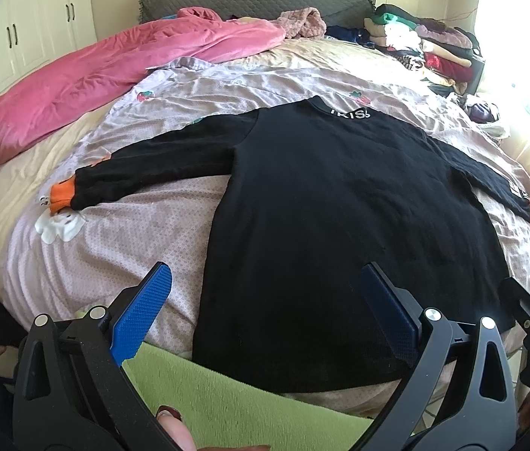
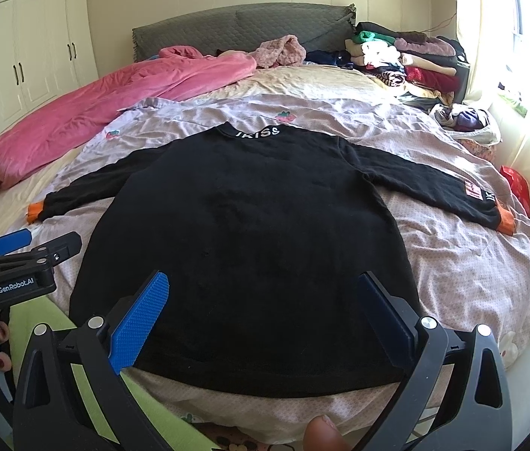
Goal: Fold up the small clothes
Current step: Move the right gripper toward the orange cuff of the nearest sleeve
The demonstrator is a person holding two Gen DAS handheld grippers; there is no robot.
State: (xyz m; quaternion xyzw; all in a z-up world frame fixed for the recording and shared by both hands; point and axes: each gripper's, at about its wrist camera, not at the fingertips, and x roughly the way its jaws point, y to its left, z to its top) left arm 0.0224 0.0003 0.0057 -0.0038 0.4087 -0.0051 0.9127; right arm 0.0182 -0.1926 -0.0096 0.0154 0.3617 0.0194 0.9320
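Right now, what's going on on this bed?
A person holds a two-finger gripper in each hand at the foot of the bed. A black sweater with orange cuffs lies spread flat on the pink sheet, sleeves out to both sides, collar toward the headboard. No fold has been made yet. The left gripper and right gripper both hover open near the sweater's hem, holding nothing. A pink quilt and a pile of clothes sit further back.
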